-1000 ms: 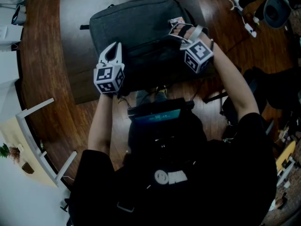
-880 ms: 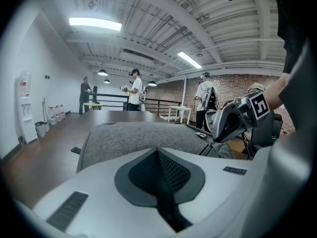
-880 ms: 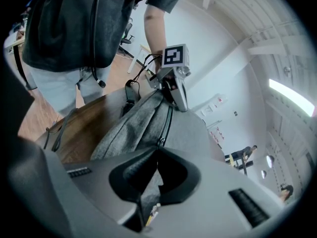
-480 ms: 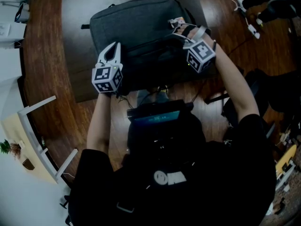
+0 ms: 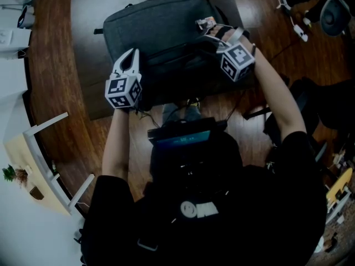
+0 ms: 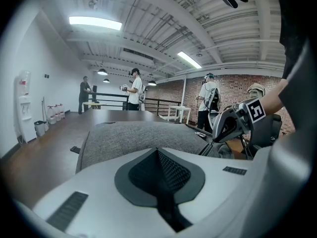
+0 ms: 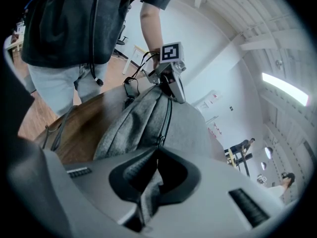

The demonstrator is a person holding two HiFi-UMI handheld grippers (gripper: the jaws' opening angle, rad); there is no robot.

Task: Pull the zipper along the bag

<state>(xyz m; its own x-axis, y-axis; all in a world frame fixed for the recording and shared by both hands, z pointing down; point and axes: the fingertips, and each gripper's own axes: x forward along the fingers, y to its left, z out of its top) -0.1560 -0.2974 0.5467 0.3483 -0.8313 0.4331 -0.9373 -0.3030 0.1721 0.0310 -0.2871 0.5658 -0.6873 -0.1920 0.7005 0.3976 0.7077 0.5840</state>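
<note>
Fingers [image 7: 130, 171] of the right gripper [image 7: 154, 153] are pressed in on a strip of gray fabric, which I take to be the zipper pull [image 7: 148, 190]. The strip stands upright between the two dark pads and fills the narrow gap there. Just past the fingertips I see the zipper [image 7: 167, 114] running as a dark line along the ridge of the gray bag [image 5: 161, 26], straight away from this gripper.

At the far end of that line, in the right gripper view, sits the left gripper [image 6: 158, 155], its marker cube uppermost and its tips down against the bag's fabric.

Left fingers [image 6: 171, 175]: pressed together, pads meeting in one seam, nothing between them. From this gripper's own view the bag's flat gray panel lies directly ahead of the tips and a little below.

Head view: the bag lies flat on the dark desk [image 5: 89, 87], long side across me. The left gripper is at the bag's near left edge and the right gripper is at its right side, toward the upper right corner. The two grippers are well apart, with the zippered edge of the bag between them.

Several people stand in the background of both gripper views, far from the desk.
</note>
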